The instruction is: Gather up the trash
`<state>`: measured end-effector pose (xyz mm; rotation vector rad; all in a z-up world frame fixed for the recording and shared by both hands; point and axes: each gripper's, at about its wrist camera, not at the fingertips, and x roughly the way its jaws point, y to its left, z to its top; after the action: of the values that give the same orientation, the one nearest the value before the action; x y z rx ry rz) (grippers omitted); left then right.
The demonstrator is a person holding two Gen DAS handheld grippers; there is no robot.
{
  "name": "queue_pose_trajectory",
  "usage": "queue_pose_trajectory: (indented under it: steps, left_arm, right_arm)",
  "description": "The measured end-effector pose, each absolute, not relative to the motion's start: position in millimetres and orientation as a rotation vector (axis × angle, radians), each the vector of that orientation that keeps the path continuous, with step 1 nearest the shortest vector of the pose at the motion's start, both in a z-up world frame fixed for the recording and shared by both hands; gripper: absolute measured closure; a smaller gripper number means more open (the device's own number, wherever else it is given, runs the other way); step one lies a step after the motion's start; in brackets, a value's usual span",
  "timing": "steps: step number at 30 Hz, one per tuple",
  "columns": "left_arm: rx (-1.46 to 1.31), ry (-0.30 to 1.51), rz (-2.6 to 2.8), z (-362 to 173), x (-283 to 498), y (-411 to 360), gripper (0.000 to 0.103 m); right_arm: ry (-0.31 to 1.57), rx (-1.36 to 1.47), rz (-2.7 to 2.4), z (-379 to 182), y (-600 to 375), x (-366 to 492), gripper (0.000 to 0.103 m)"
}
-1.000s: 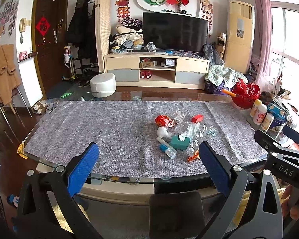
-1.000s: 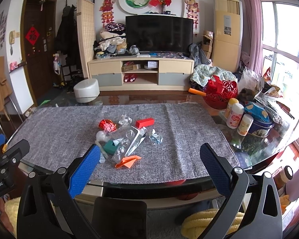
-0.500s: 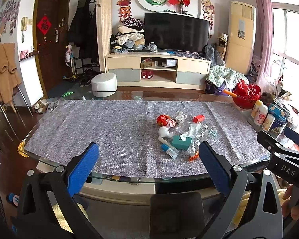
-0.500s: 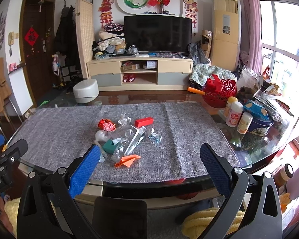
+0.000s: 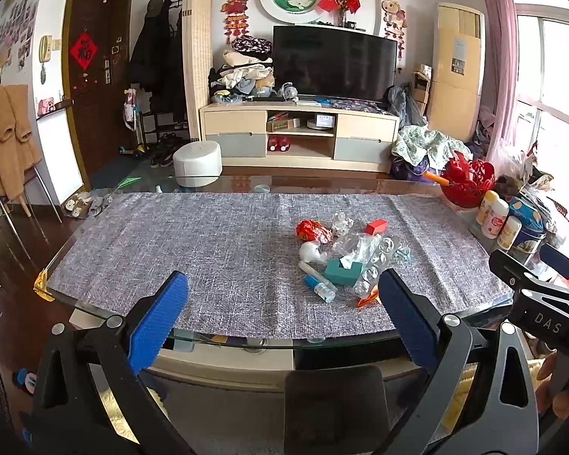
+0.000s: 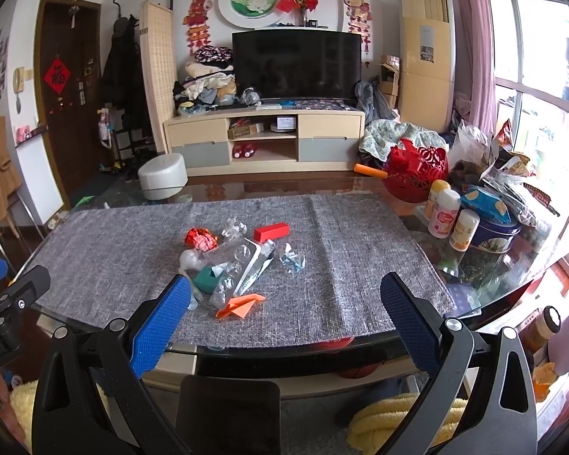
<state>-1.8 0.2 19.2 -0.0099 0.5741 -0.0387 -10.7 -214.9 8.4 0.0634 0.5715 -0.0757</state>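
Lettering first: "DAS" in white on the black body of the right gripper (image 6: 284, 299), readable only in the left wrist view; the right wrist view shows a partial "RobotAI"-like mark on the left gripper (image 5: 282, 299) at its left edge, not fully legible. Both tongs stand wide apart, blue textured pads holding nothing, short of the near edge of the glass table (image 5: 246, 341). Trash pile (image 6: 231, 261) sits on the grey woven runner (image 5: 208, 250), right of centre in the left view, left of centre in the right view: crumpled red foil (image 6: 201, 238), red rectangular block (image 6: 271, 231), teal box (image 6: 206, 278), clear blister tray (image 6: 239, 265), folded orange paper (image 6: 241, 305), clear crinkled wrap (image 6: 293, 259). Left view alone shows a small blue-capped tube (image 5: 320, 288). Right view shows more of the bottles and blue tin (image 6: 493, 231) at the table's right end, well apart from the pile.
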Motion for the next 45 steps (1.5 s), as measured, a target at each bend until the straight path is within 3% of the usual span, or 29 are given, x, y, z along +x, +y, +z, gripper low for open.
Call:
queue_pose_trajectory:
  steps: [16, 34, 42, 45]
  left_arm:
    - [0.000, 0.605, -0.029, 7, 7, -1, 0.008]
    - [0.035, 0.780, -0.005, -72, 73, 7, 0.008]
    - [-0.009, 0.842, -0.068, -96, 107, 11, 0.008]
    - [0.003, 0.857, -0.103, -102, 121, 4, 0.010]
  right_arm:
    - [0.625, 0.083, -0.060, -9, -219, 1, 0.003]
    - [0.860, 0.155, 0.046, -90, -217, 72, 0.003]
    - [0.857, 0.168, 0.096, -93, -206, 116, 0.003]
    - [0.870, 0.166, 0.117, -97, -201, 131, 0.009]
